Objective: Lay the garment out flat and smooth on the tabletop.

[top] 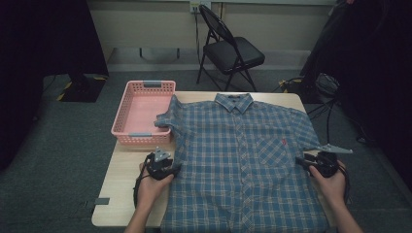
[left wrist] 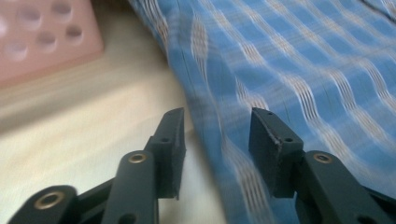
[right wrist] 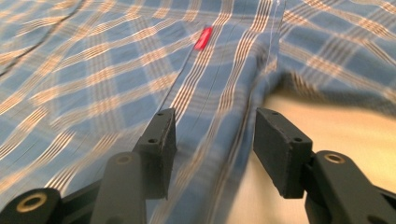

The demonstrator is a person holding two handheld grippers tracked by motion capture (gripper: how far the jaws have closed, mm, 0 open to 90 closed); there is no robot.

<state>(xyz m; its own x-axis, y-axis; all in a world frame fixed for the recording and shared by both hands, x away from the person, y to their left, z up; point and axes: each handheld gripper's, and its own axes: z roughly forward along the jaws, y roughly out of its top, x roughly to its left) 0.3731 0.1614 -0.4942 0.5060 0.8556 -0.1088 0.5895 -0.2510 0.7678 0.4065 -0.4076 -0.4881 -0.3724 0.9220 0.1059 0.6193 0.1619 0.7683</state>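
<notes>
A blue plaid short-sleeved shirt [top: 238,160] lies flat, front up, on the wooden table [top: 121,189], collar at the far side. My left gripper [top: 176,167] stands open at the shirt's left side seam, its jaws astride the fabric edge [left wrist: 212,126]. My right gripper [top: 301,161] is open too, at the right side seam below the sleeve, with the hem edge [right wrist: 224,140] between its jaws. A small red tag [right wrist: 203,38] marks the chest pocket. Neither gripper has closed on the cloth.
A pink plastic basket [top: 144,112] stands at the table's far left corner, with the shirt's left sleeve draped against it. A black folding chair [top: 228,48] stands beyond the table. Cables lie on the floor at the right.
</notes>
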